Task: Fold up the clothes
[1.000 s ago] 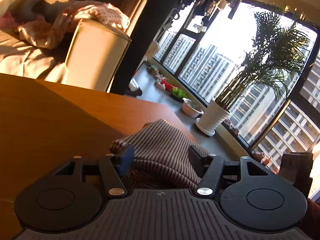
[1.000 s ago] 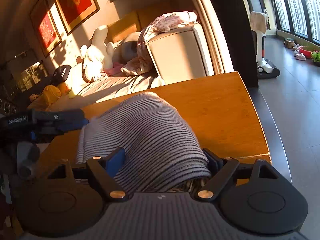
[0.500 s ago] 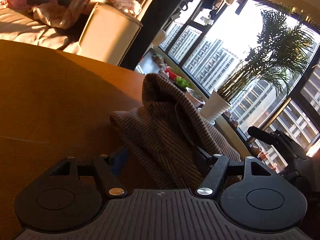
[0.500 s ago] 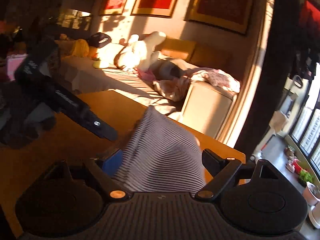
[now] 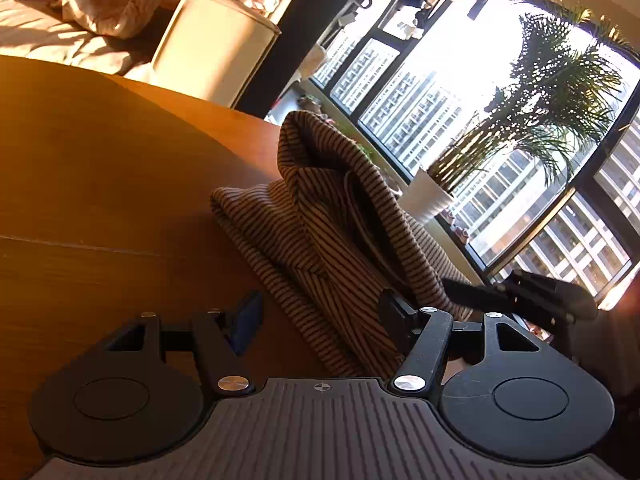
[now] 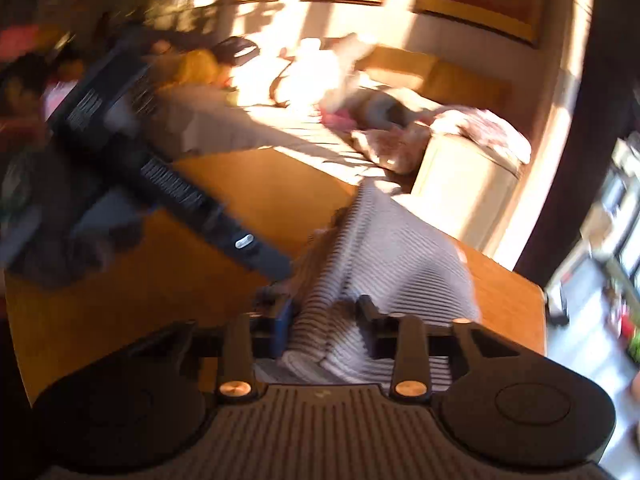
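Garment: striped knit top (image 5: 320,232) bunched and peaked on the wooden table (image 5: 100,168), near its window-side edge. Right gripper (image 6: 326,320): jaws have just been closing, cloth bundled between them; frame blurred, but pads appear to pinch the fabric. Left gripper (image 5: 320,314): jaws part-open, have narrowed slightly; cloth lies against the right-hand finger (image 5: 394,316), blue pad (image 5: 246,318) clear of it over bare table. Sofa (image 5: 212,44) beyond the table
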Action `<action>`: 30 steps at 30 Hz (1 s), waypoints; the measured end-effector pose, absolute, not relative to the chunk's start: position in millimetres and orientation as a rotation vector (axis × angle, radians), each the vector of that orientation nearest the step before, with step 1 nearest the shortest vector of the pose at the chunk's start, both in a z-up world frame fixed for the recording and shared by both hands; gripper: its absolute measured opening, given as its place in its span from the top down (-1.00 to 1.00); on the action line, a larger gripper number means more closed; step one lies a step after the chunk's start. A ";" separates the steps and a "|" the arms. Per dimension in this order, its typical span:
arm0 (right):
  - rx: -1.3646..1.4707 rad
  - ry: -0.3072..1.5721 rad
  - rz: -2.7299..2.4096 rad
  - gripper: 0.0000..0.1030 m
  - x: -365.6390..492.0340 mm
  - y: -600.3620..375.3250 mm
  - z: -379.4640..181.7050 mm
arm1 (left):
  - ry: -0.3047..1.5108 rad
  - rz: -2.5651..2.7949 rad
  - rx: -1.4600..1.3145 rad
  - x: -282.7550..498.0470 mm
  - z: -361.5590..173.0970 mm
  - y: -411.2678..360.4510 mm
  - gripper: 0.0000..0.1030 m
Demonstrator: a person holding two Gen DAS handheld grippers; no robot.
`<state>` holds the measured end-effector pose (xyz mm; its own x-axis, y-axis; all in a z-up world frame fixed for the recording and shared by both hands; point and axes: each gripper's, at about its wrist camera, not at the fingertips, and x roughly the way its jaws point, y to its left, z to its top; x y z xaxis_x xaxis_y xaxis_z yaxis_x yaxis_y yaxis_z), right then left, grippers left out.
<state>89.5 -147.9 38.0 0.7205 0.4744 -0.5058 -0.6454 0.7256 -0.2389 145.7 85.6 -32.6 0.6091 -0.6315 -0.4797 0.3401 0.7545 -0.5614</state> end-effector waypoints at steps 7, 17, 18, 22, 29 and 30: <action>-0.430 0.441 0.584 0.45 94.4 -145.0 22.4 | 0.718 -0.611 -0.428 140.4 -31.9 79.0 -0.32; -0.070 0.450 0.683 0.78 109.8 -162.8 53.4 | 0.732 -0.654 -0.425 138.8 -36.4 69.9 -0.18; -0.022 0.454 0.707 0.95 111.6 -164.8 57.5 | 0.734 -0.661 -0.426 139.2 -37.0 68.1 -0.18; -0.014 0.491 0.799 1.00 116.8 -143.6 54.9 | 0.744 -0.681 -0.416 139.8 -40.9 62.1 -0.22; -0.183 0.428 0.762 0.89 111.6 -131.5 55.0 | 0.746 -0.682 -0.396 137.7 -43.9 61.3 -0.21; -0.207 0.422 0.742 0.77 109.7 -134.5 55.2 | 0.747 -0.682 -0.401 137.8 -44.5 62.3 -0.22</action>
